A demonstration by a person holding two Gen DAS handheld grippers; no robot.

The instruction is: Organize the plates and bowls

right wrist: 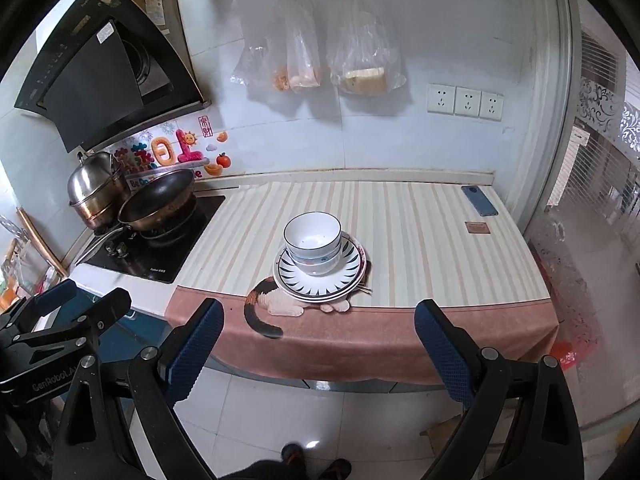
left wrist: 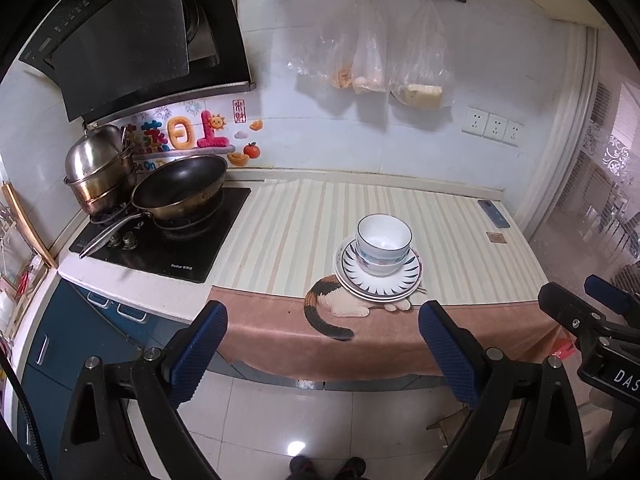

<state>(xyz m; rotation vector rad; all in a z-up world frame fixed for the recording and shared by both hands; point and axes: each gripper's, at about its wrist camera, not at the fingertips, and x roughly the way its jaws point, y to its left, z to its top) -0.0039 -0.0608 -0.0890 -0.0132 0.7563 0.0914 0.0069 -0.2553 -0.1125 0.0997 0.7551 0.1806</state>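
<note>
White bowls with dark rims (left wrist: 383,240) (right wrist: 313,242) are stacked inside one another on a stack of white plates with blue ray pattern (left wrist: 408,276) (right wrist: 344,276). The stack stands near the front of the counter on a striped cloth (left wrist: 288,232) (right wrist: 420,240). My left gripper (left wrist: 322,344) is open and empty, held back from the counter edge, over the floor. My right gripper (right wrist: 318,340) is open and empty, also back from the counter. Each gripper shows at the edge of the other's view.
A wok (left wrist: 180,188) (right wrist: 158,200) and a steel steamer pot (left wrist: 100,168) (right wrist: 94,188) sit on the stove at left. A phone (left wrist: 493,213) (right wrist: 479,200) and a small brown card (right wrist: 477,227) lie at the counter's right. Plastic bags (right wrist: 360,60) hang on the wall.
</note>
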